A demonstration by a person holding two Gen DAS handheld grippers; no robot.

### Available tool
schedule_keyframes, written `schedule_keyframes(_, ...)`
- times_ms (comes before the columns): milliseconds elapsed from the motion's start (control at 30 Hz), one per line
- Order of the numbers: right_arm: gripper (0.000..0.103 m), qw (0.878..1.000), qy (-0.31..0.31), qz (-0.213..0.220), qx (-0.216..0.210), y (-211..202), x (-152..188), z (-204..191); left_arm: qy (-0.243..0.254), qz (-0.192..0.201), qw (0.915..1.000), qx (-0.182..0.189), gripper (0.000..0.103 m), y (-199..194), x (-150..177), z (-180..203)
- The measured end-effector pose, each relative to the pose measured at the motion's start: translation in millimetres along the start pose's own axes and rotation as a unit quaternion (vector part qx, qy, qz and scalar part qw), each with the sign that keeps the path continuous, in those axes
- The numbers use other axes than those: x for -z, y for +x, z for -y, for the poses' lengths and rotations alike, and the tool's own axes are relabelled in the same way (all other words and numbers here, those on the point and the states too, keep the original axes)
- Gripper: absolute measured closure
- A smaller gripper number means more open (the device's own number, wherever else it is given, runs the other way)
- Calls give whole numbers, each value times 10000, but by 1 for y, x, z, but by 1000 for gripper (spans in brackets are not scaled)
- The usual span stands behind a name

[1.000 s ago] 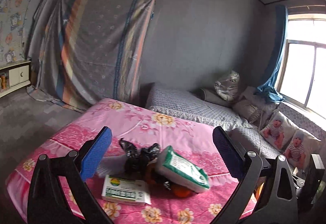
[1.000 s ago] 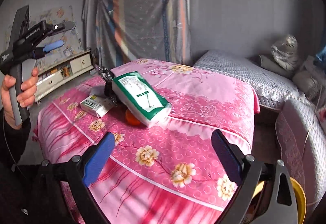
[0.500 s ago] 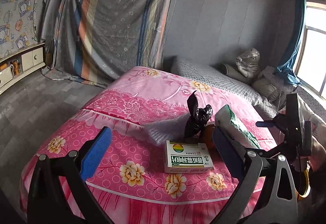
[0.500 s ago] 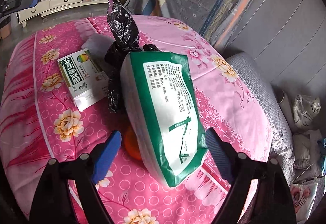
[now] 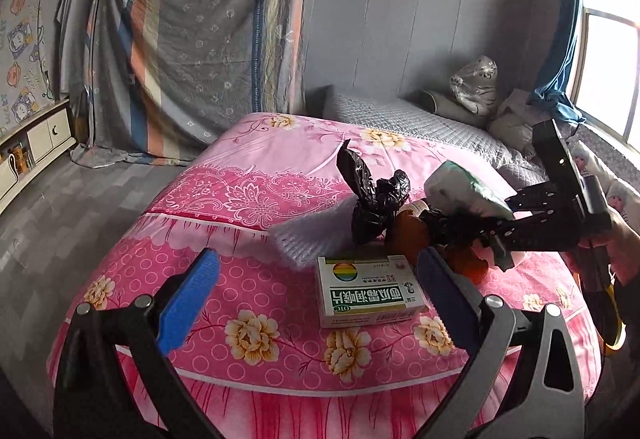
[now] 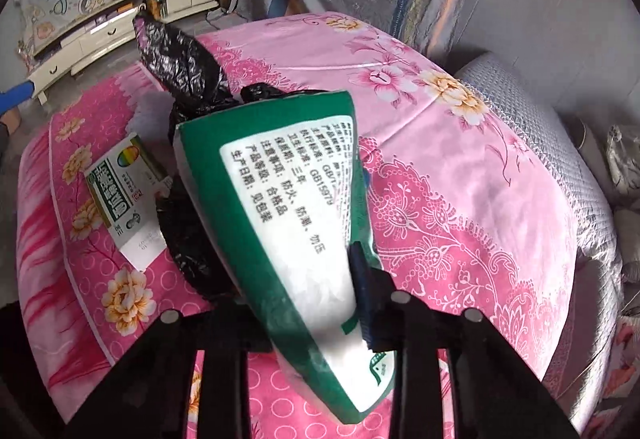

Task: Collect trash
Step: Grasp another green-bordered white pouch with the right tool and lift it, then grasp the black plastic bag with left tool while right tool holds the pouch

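Right gripper (image 6: 320,303) pinching soft green-and-white plastic pack (image 6: 280,207) mid-frame; could slip, toppling crumpled black bag (image 6: 180,67). Left gripper (image 5: 316,279) spread, empty.

— How is the bedspread (image 5: 256,183) coloured?
— Pink, patterned with yellow flowers and circles.
— And the rest?
— Green and white are seen on the tissue pack (image 6: 280,215), glossy black on the bag (image 5: 372,199), blue on the gripper pads (image 5: 188,299)
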State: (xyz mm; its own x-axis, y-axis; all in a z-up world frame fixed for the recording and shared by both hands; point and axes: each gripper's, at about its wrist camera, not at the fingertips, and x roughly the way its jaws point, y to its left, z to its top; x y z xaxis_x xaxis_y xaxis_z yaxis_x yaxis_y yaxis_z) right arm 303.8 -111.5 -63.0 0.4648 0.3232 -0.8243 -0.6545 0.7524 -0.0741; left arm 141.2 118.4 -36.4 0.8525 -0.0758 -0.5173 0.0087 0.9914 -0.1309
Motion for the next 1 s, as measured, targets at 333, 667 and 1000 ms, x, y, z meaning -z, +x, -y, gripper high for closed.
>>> schedule_keyframes(333, 80, 9767, 1504, 754, -1335, -88, 50, 50, 187, -236, 9994, 163, 8, 31, -14, 22)
schedule_keyframes(667, 78, 9711, 1871, 131, -1478, -85, 102, 32, 136, -489, 9978, 415, 8, 40, -12, 40)
schedule_keyframes(1000, 34, 9747, 1902, 6, -1177, -88, 123, 34, 142, -452, 9966, 668, 8, 30, -13, 55)
